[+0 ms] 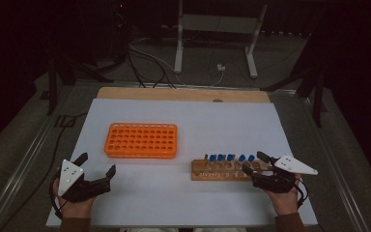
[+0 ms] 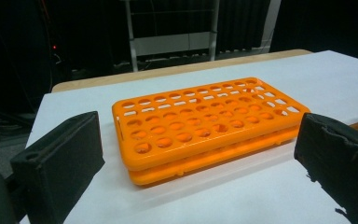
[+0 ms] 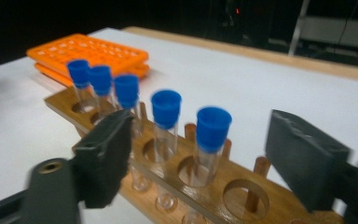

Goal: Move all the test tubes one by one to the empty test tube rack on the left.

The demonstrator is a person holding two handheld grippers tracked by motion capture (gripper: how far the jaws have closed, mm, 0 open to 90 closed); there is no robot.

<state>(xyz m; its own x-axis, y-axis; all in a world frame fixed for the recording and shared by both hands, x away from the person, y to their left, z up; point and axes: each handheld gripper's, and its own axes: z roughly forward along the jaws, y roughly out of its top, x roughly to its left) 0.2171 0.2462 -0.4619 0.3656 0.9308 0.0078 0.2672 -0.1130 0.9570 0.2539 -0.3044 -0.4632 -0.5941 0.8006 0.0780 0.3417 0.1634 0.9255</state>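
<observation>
An orange tube rack (image 1: 141, 140) with many empty holes lies left of centre on the white table top; the left gripper view has the rack (image 2: 205, 126) straight ahead. A wooden rack (image 1: 222, 170) at the right holds several clear tubes with blue caps (image 3: 213, 125). My left gripper (image 1: 96, 166) is open near the front left, short of the orange rack, nothing between its jaws. My right gripper (image 1: 255, 164) is open at the wooden rack's right end, its jaws standing either side of the nearest capped tubes (image 3: 165, 109) without touching them.
The white sheet (image 1: 232, 125) covers a wooden table whose far edge (image 1: 183, 94) shows behind it. Beyond stand a white metal frame (image 1: 217, 38) and loose cables (image 1: 145, 60) on a dark floor. The wooden rack has an empty hole (image 3: 246, 192) nearest me.
</observation>
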